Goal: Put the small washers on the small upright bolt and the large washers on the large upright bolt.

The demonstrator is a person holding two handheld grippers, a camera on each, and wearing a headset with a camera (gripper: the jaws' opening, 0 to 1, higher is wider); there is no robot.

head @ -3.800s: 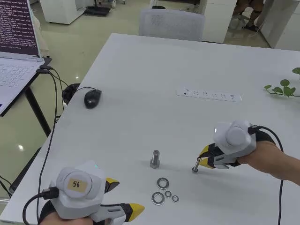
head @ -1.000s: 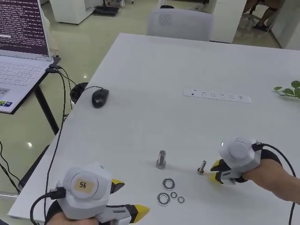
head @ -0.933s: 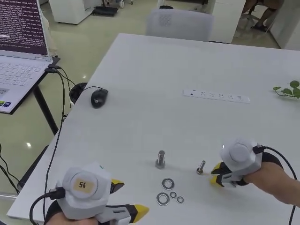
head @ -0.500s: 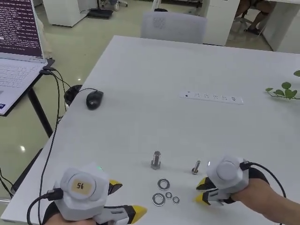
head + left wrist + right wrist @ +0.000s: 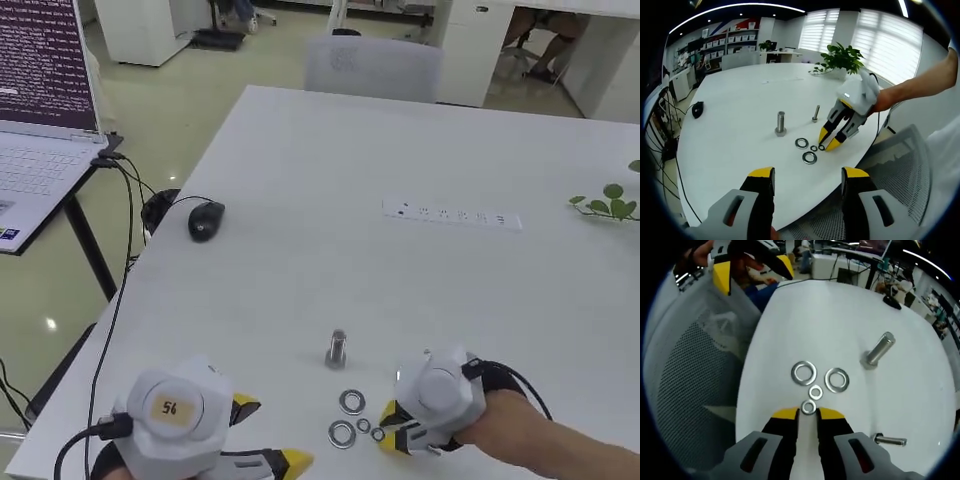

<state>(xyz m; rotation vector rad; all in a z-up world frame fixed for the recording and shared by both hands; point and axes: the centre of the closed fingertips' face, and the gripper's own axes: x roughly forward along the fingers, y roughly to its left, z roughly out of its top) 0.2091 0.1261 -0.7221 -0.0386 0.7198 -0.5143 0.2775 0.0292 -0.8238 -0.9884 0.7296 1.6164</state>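
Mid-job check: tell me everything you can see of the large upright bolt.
The large bolt is silvery metal, probably steel. It stands upright on its hexagonal head, with the round shank pointing up; its thread is too small to make out. It rests on the white table, just beyond the washers and apart from them, with the small bolt standing off to one side. Nothing but the table touches it.
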